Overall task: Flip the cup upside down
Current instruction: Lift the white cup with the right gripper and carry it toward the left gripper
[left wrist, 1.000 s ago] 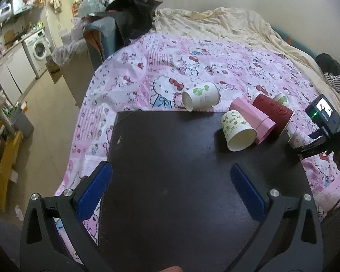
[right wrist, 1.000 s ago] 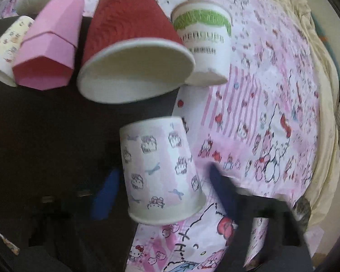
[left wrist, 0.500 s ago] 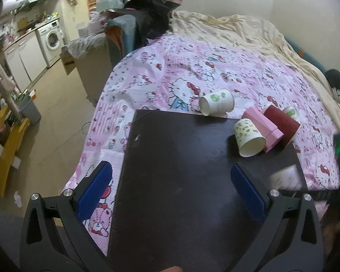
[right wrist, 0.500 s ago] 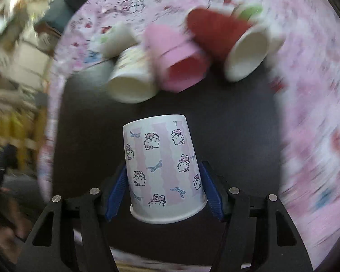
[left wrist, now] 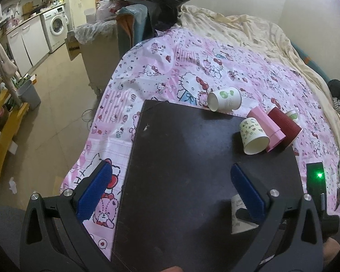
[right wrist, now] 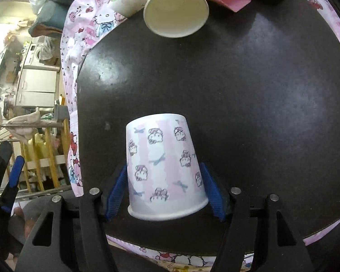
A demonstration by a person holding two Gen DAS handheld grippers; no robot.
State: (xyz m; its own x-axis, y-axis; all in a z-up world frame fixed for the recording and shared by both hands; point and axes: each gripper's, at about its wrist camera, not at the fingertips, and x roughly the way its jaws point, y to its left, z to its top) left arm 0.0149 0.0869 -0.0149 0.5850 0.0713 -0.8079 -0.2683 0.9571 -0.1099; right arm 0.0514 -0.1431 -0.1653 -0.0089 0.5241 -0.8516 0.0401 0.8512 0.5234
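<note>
Between the blue pads (right wrist: pixel 115 192) of the right gripper (right wrist: pixel 164 190), the patterned paper cup (right wrist: pixel 164 170) stands rim-down on the dark board (right wrist: pixel 260 90), clamped on both sides. Left gripper (left wrist: pixel 170 192) hovers spread apart, holding nothing.

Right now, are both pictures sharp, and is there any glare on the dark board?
Right wrist view: sharp; the Hello Kitty cup is crisp, with pale glare patches on the dark board. Left wrist view: sharp too, fisheye-bent edges, a fainter sheen on the board.
</note>
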